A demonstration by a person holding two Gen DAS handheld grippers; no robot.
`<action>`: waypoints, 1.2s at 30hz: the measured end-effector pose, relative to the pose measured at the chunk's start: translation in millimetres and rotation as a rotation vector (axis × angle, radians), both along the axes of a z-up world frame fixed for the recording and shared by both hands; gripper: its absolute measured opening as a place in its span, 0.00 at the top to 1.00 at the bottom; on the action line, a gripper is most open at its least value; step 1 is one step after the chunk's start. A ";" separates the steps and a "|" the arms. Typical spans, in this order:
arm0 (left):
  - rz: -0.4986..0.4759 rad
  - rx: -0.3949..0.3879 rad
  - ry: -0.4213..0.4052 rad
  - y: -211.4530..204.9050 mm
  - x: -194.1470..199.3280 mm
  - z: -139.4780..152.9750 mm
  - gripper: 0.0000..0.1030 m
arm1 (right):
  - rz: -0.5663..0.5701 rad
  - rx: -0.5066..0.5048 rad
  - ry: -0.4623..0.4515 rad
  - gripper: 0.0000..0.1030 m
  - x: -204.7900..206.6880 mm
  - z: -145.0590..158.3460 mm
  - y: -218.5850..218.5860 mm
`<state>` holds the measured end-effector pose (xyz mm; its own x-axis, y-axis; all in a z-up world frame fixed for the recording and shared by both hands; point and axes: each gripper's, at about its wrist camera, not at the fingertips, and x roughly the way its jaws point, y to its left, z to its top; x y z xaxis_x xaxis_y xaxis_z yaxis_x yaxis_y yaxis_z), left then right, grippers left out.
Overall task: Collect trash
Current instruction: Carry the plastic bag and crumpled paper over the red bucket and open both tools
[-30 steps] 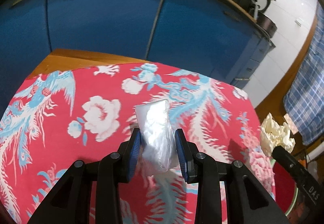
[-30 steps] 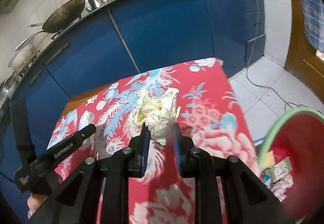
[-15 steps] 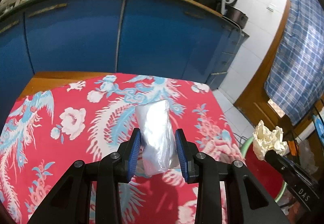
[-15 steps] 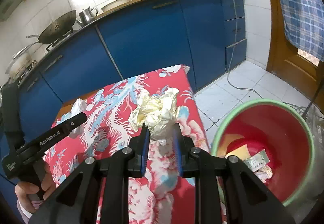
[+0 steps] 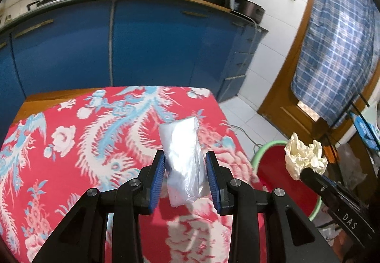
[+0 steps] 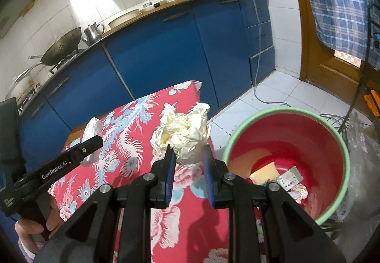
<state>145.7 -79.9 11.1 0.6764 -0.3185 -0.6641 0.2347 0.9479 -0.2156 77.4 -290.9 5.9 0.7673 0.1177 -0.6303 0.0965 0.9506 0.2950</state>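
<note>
Both grippers have swung rightward toward the bin since the earlier frames: more floor and the whole bin rim now show in the right wrist view, and the table's far right corner has come into the left wrist view.

The left gripper [image 5: 185, 179] is clenched on a clear plastic bag [image 5: 181, 158], its blue pads [image 5: 159, 177] pressing the bag's sides; the bag sticks up and forward from the fingers, held above the red floral cloth [image 5: 71, 156] near the table's right edge. From the right wrist view the same bag [image 6: 92, 128] shows at the tip of the left gripper [image 6: 92, 141].

The right gripper [image 6: 188, 168] grips a crumpled cream paper wad [image 6: 182, 137] between its pads [image 6: 169, 172]. The wad hangs over the cloth's [image 6: 133, 144] right edge, just beside the bin [image 6: 342, 151], not yet over its opening. In the left wrist view the wad [image 5: 305, 158] sits at the right gripper's tip [image 5: 306, 171], in front of the bin [image 5: 268, 146].

The bin is red inside with a green rim, standing on the tiled floor [image 6: 280, 94] close by the table's right edge. Scraps [image 6: 280, 178] lie in its bottom: a yellow piece, printed wrappers and crumpled bits.
</note>
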 end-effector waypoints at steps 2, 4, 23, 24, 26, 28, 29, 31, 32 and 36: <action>-0.018 0.002 -0.001 -8.3 -4.0 1.1 0.65 | -0.016 0.002 -0.003 0.75 -5.4 0.3 -5.7; -0.038 0.006 -0.004 -16.8 -7.8 2.4 0.65 | -0.029 0.005 -0.004 0.75 -11.1 0.4 -11.6; -0.234 0.070 0.010 -113.8 -34.0 -4.7 0.65 | -0.180 0.049 0.000 0.75 -57.9 -14.9 -80.1; -0.243 0.074 0.013 -118.2 -34.8 -6.1 0.65 | -0.187 0.054 0.003 0.75 -59.0 -16.8 -83.6; -0.262 0.083 0.019 -127.8 -36.5 -9.4 0.65 | -0.203 0.066 0.011 0.74 -61.4 -21.8 -91.5; -0.276 0.090 0.022 -134.6 -37.7 -12.1 0.65 | -0.216 0.075 0.021 0.74 -62.4 -26.6 -98.1; -0.283 0.094 0.024 -138.5 -38.1 -13.5 0.65 | -0.222 0.080 0.026 0.74 -62.7 -29.4 -101.9; -0.296 0.102 0.027 -146.0 -38.9 -16.0 0.65 | -0.235 0.088 0.035 0.74 -63.9 -34.7 -107.9; -0.301 0.106 0.029 -149.4 -38.4 -17.7 0.65 | -0.241 0.093 0.041 0.74 -63.9 -37.5 -110.7; -0.323 0.121 0.041 -163.0 -38.4 -25.3 0.65 | -0.259 0.113 0.062 0.73 -63.4 -48.3 -120.1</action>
